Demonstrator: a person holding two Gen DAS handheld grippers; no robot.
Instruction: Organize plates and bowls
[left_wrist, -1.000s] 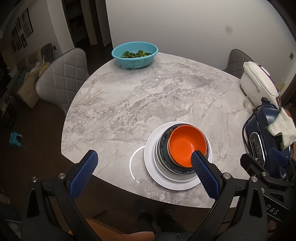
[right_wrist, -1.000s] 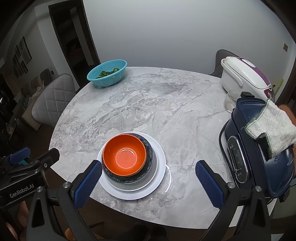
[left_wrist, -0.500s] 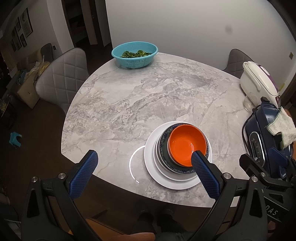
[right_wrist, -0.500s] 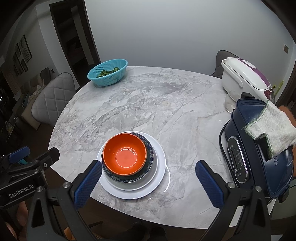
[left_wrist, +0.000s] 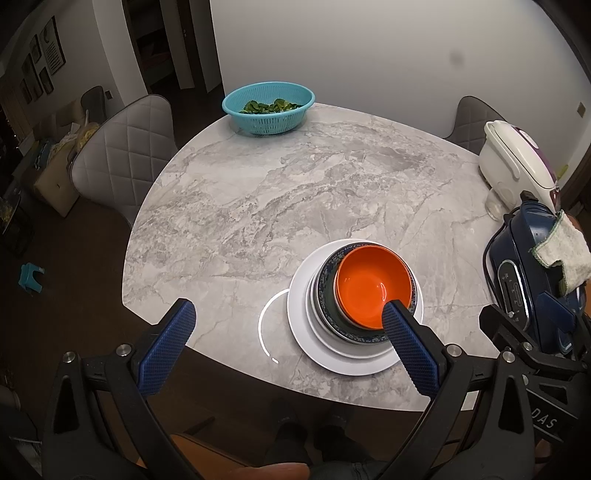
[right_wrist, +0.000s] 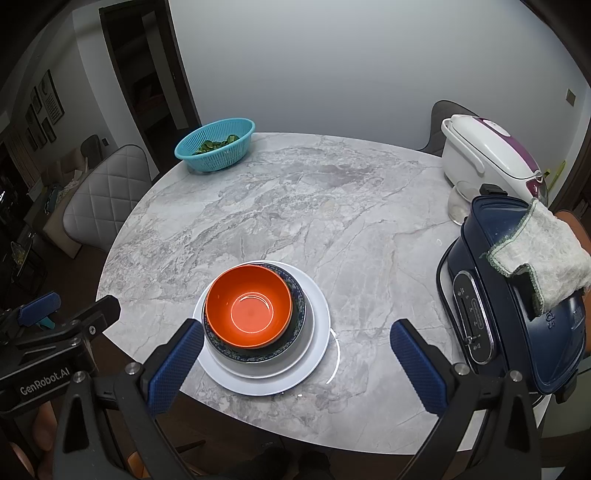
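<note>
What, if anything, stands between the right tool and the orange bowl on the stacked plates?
Nothing visible: the open right tool hangs over bare grey marble table, with the glossy orange bowl just ahead-left.

Marble table (right_wrist: 280, 206): grey-veined stone look, polished, showing a curved light reflection beside the white plate (right_wrist: 317, 332).
White plate: smooth, glazed, glossy, looking like ceramic.
Dark blue patterned bowl (right_wrist: 295, 317) on the white plate: glazed, shining faintly.
Orange bowl (right_wrist: 249, 306) nested in it: smooth, glossy, carrying a ring highlight inside.
Right gripper (right_wrist: 295, 360) pads: blue, knurled, matt, looking rubbery; frame black matt plastic with metal screws.
Left gripper (left_wrist: 288, 345): looking the same.
Teal colander (right_wrist: 216, 149) at the table's far edge: perforated plastic.
Navy appliance (right_wrist: 517, 332) at the table's right: glossy plastic.
Cloth (right_wrist: 543, 254) draped on it: rough, woven, off-white.
</note>
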